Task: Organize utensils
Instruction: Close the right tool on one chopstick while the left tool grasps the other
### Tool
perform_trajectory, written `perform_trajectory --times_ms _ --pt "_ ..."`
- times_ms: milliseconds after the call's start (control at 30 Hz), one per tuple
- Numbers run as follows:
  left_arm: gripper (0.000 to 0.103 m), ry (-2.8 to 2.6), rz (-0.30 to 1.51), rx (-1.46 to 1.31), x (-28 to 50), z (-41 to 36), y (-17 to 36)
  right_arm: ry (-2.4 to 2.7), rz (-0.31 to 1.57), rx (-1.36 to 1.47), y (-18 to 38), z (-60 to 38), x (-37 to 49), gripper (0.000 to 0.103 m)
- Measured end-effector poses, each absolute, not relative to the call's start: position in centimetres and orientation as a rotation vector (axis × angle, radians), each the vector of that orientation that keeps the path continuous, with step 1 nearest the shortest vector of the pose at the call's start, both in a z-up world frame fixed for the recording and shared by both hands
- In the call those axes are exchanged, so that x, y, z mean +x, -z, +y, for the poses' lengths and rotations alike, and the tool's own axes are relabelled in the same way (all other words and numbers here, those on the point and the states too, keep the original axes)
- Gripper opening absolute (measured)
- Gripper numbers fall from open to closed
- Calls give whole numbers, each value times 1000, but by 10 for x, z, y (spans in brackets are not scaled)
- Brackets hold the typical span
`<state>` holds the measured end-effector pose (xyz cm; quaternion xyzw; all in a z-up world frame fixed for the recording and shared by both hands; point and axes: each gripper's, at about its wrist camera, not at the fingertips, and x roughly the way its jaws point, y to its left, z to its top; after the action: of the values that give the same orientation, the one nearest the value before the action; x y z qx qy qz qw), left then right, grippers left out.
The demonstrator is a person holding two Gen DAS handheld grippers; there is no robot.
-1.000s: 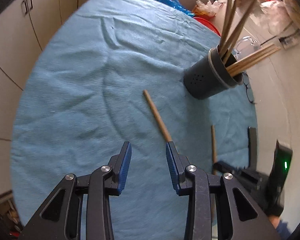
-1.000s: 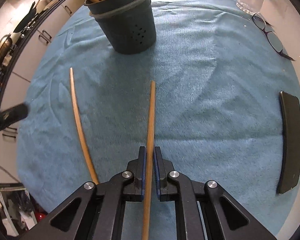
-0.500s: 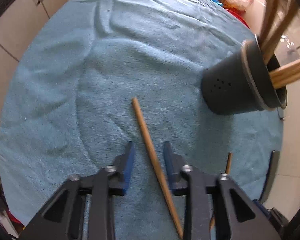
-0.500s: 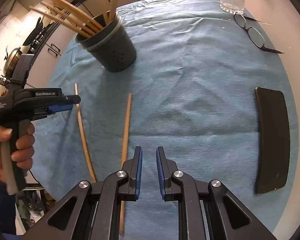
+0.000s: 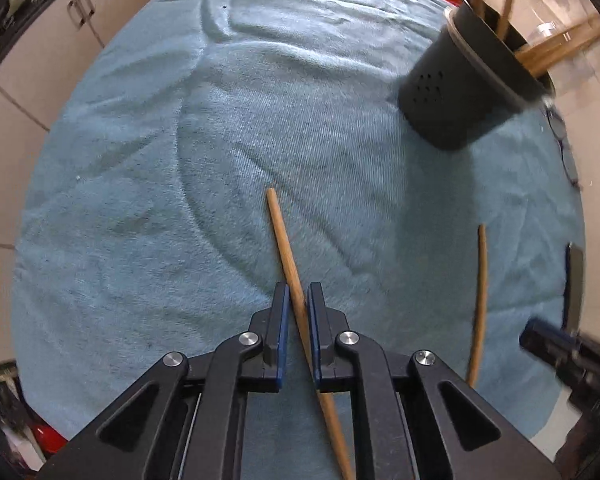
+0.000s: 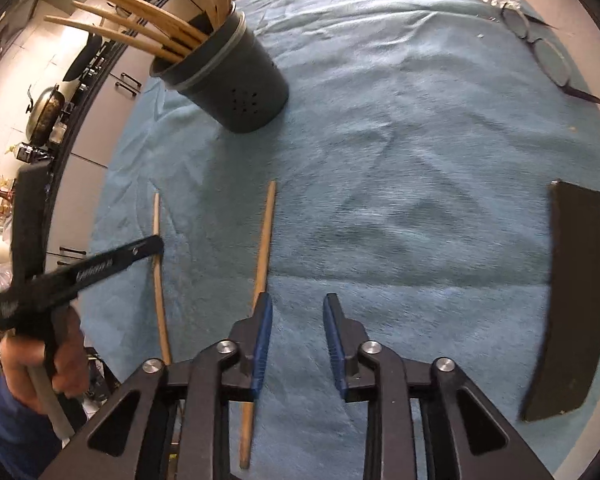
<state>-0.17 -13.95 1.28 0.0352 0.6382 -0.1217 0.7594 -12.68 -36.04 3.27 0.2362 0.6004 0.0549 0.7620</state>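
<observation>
Chopstick (image 5: 286,252), plain tan wood, sits clamped in the left gripper (image 5: 298,320) (its rear end hidden behind the jaws); right gripper (image 6: 298,334), just opening, holds nothing.

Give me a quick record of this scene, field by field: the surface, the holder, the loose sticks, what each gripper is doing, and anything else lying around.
surface: blue towel
holder: dark utensil holder, upright, wooden utensils inside
loose sticks: two, lying flat and apart on the towel
left gripper: shut on left wooden stick; jaws have just been closing
right gripper: open, nothing between the pads; jaws have just been opening
right wooden stick: lies beside the right gripper's left finger, not gripped
other items: eyeglasses, flat black object
</observation>
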Motion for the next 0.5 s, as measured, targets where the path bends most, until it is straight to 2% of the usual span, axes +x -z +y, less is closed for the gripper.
perform_trajectory --times_ms 100,500 --pt "10 308 1399 107 -8 -136 -14 -109 1299 532 -29 -351 -120 36" --pt "8 422 1357 155 -25 -120 -18 18 1358 448 -16 -307 -95 35"
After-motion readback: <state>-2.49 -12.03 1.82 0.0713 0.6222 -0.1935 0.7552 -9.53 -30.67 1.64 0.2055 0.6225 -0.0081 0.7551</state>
